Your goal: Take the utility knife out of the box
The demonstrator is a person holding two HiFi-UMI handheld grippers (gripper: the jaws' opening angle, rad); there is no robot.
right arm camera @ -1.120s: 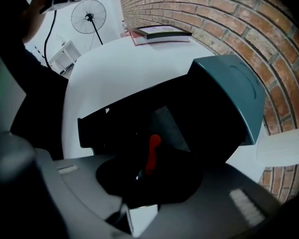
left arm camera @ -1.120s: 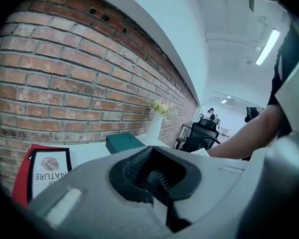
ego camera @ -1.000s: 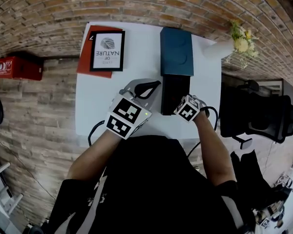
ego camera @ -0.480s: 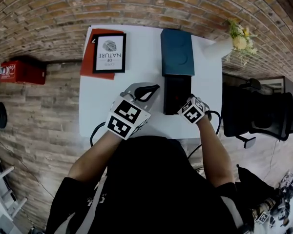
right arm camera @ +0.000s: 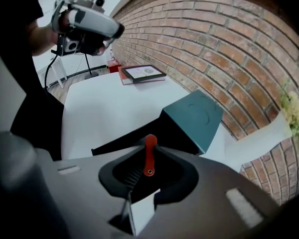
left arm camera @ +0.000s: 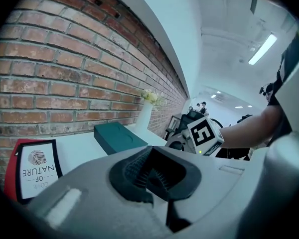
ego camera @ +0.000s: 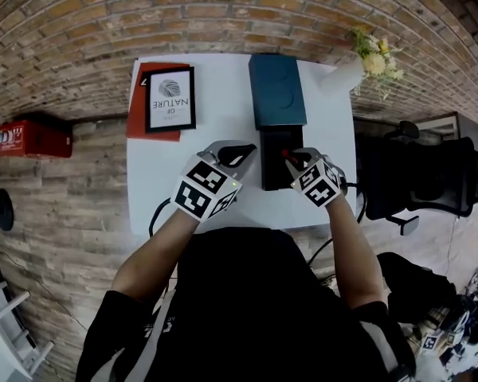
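Nearest the person in black, the left gripper (left arm camera: 152,171), a grey tool carrying a black-and-white marker cube, hangs over the near part of the white rectangular table (ego camera: 215,134). Its ribbed dark pads stand a little apart with nothing between them. Just to its right, the right gripper (ego camera: 301,164) points steeply down. Its jaws are clamped on the slim red utility knife (right arm camera: 149,153), whose rounded end with a small hole sticks up between the pads. The knife is held over the open black rectangular box (ego camera: 272,173), which lies lengthwise on the table directly below the gripper. Whether the knife's lower end has cleared the box cannot be told. Touching the far end of that box lies its flat teal lid (ego camera: 277,90), marked with a faint circle. To the left of the lid, well apart from it, a black-framed print with a fingerprint motif (ego camera: 169,99) rests on a flat red folder (ego camera: 137,110) near the table's far left corner. At the far right corner stands a white slender vase (ego camera: 340,76) with yellow and white flowers (ego camera: 373,58). A red brick wall (ego camera: 223,14) runs behind the table. A black office chair (ego camera: 418,185) stands off the table's right side, and a red box (ego camera: 32,134) lies on the plank floor to the left.
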